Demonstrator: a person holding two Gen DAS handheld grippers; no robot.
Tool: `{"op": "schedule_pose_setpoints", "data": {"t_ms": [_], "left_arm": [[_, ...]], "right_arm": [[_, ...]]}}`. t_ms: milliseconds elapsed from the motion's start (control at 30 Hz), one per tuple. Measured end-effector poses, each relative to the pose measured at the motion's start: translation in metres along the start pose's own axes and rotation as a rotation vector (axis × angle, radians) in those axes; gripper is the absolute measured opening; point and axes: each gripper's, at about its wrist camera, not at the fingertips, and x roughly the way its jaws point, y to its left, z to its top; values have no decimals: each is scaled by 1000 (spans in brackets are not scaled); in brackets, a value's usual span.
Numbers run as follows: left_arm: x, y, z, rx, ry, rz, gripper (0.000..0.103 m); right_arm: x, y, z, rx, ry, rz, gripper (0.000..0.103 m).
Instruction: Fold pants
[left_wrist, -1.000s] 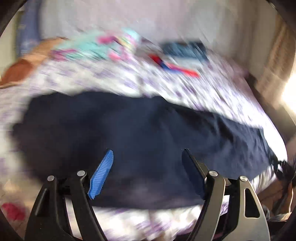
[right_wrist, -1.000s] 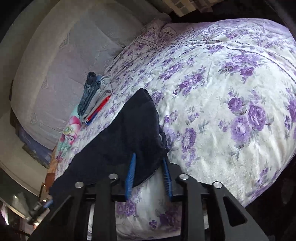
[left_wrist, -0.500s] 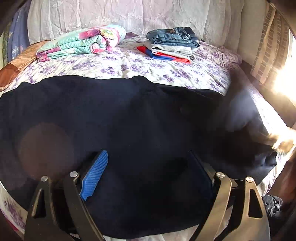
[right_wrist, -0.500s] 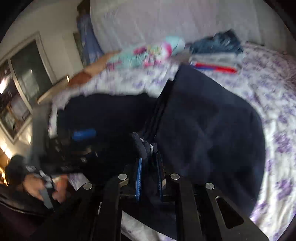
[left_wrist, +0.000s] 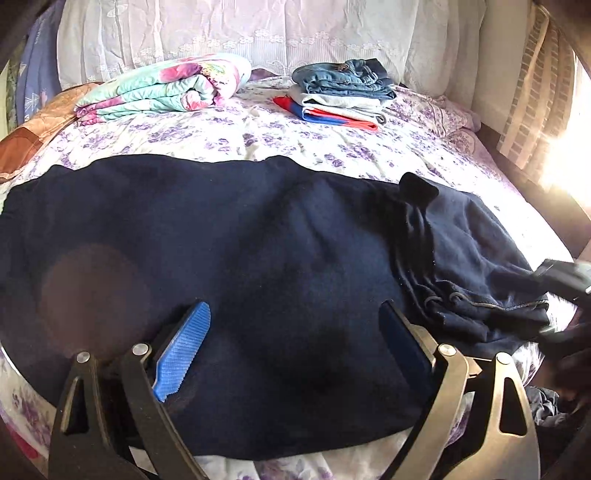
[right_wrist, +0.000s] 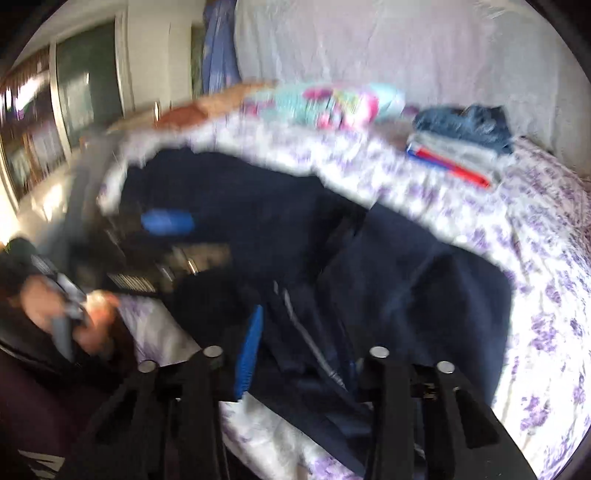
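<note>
Lying across the flowered bed (left_wrist: 332, 147), the navy pants (left_wrist: 221, 240) now show one end folded over, bunched at the right edge; a second ago they were spread flat. The left gripper (left_wrist: 291, 328) is opening wide above the cloth, gripping nothing. The right gripper (right_wrist: 306, 354), which pinched the fabric before, is opening, cloth loose between its jaws. Folded clothes (left_wrist: 340, 92) sit behind.

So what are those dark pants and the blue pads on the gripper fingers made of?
The navy pants look like soft matte knit, maybe fleece: they lie in limp rumples, with a drawstring at the waist. The blue pads look like ribbed rubber or plastic, judging by their fine ridges.
</note>
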Motion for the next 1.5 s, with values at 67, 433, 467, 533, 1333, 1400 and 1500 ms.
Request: {"op": "schedule_pose_setpoints", "data": {"t_ms": [67, 433, 467, 533, 1333, 1400, 1500], "left_arm": [[-1, 1, -1, 6, 0, 2, 90], [0, -2, -3, 23, -3, 17, 93], [0, -2, -3, 20, -3, 16, 93], [-1, -2, -3, 15, -2, 14, 93], [6, -14, -6, 57, 11, 75, 98], [7, -16, -7, 74, 22, 89, 98], [2, -15, -2, 43, 21, 64, 98]], "right_arm": [[12, 4, -8, -17, 27, -30, 29], [-29, -17, 25, 69, -130, 100, 10], [-22, -12, 24, 56, -109, 104, 10], [1, 0, 16, 19, -35, 103, 11], [66, -89, 43, 306, 81, 64, 22], [66, -86, 49, 291, 107, 49, 23], [40, -73, 74, 252, 65, 73, 23]]}}
